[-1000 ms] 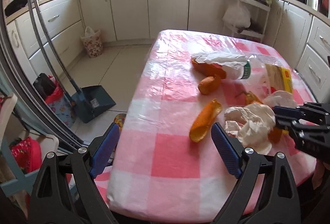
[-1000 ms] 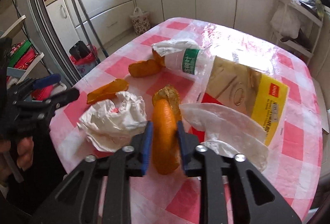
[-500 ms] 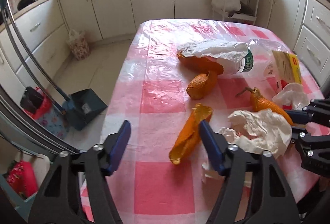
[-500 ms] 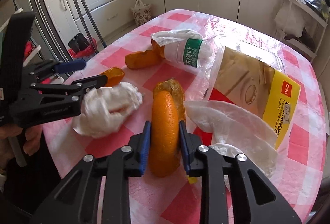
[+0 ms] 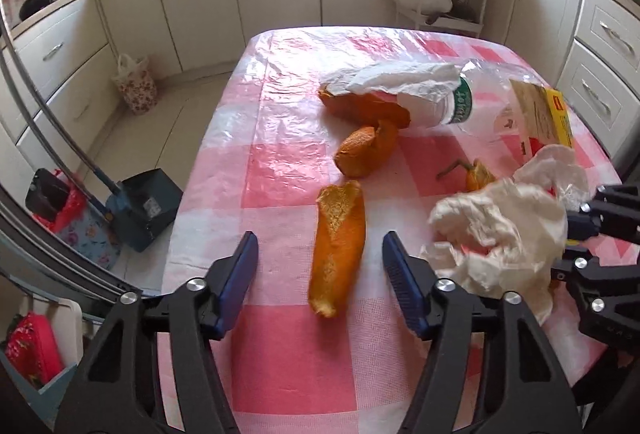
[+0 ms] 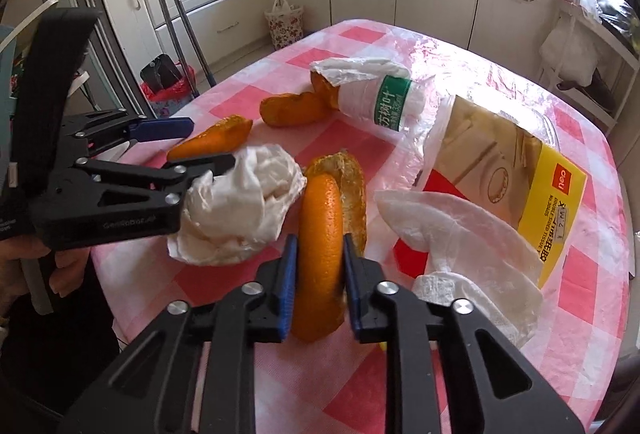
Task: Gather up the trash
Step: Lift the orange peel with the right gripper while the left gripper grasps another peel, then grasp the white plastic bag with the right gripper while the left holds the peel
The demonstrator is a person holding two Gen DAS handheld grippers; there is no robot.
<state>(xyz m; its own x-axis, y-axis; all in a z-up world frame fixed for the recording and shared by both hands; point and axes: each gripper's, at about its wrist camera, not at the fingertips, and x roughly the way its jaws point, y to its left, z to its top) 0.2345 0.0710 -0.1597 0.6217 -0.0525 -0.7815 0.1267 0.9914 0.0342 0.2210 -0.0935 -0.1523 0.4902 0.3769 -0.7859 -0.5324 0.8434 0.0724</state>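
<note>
The trash is strewn over the pink-checked counter (image 5: pixel 280 170), and the piece now in play is the long orange peel (image 5: pixel 338 248) lying near the counter's left front edge. Over the last second the left hand-held gripper (image 5: pixel 318 274) has swung from beside the counter's edge to a spot straight over this peel, so that its blue pads, spread wide with nothing held, now stand one on each side of it with clear gaps. That suggests this peel is the next pickup and only the closing is left to do. The peel's long axis runs near to far, almost in line with the gripper's reach, its ragged pithy end pointing away toward the far cabinets and its narrower end toward the camera, leaning slightly left — so the pads would close across its short width, a sound way to take it. The right hand-held gripper (image 6: pixel 319 276) is clamped on another orange peel (image 6: pixel 322 262), a curved strip standing on edge, and it has kept that grip unchanged throughout. A crumpled white tissue (image 5: pixel 500 234) lies between the two grippers, touching the left one's right finger in the right wrist view. Farther back sit two more peel pieces (image 5: pixel 366 150), a plastic bottle (image 6: pixel 380 102) on its side, and a yellow tissue packet (image 6: pixel 520 170) — most of the collecting is still ahead.
</note>
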